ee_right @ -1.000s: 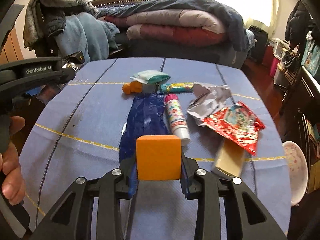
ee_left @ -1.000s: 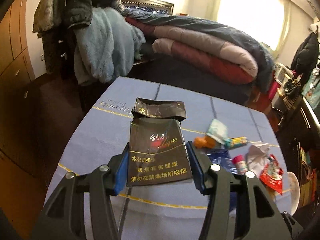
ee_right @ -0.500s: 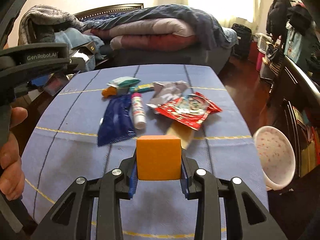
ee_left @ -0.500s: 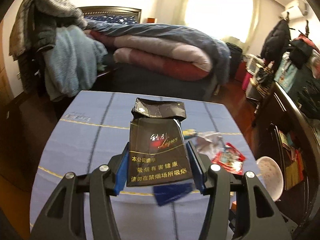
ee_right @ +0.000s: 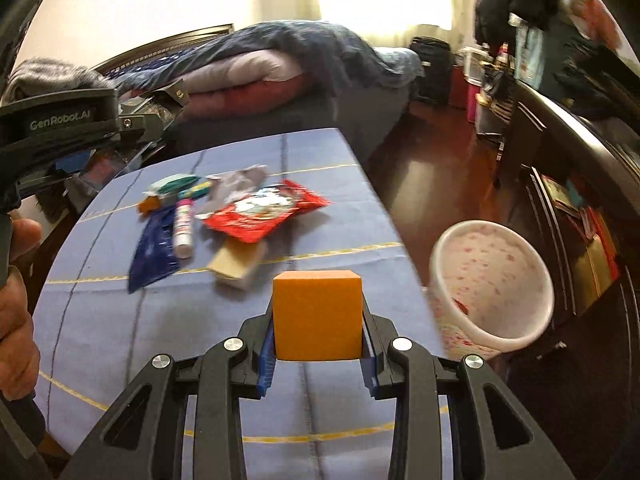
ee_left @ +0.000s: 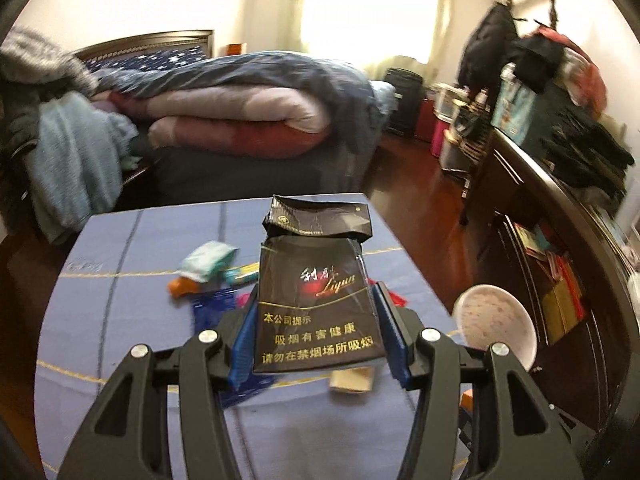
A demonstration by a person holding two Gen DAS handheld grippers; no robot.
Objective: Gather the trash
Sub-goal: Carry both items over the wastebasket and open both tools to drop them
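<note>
- Compared with a second ago: both views swung to the right, so the white speckled plastic bin (ee_right: 494, 280) beside the table now fills the right side, where only its rim showed before.
- Left gripper (ee_left: 318, 336): jaws still clamped on the crumpled black cigarette pack with gold lettering (ee_left: 316, 304), held upright above the blue cloth-covered table (ee_left: 120, 320).
- Right gripper (ee_right: 318, 334): jaws still closed on the orange foam cube (ee_right: 318, 314), raised near the table's right edge, just left of the bin.
- Remaining litter clustered on the far left half of the table: red snack wrapper (ee_right: 264, 210), dark blue foil packet (ee_right: 154, 248), small white tube with pink cap (ee_right: 183, 228), tan cardboard box (ee_right: 236, 262), crumpled grey paper (ee_right: 236, 182).
- Near table surface under the right gripper bare.
- Bin mouth tilted towards the camera, standing on dark floor between table edge and a dark wooden cabinet (ee_right: 580, 168).
- Open wooden floor (ee_right: 432, 168) beyond the bin, towards the bed with folded quilts (ee_right: 256, 76).
</note>
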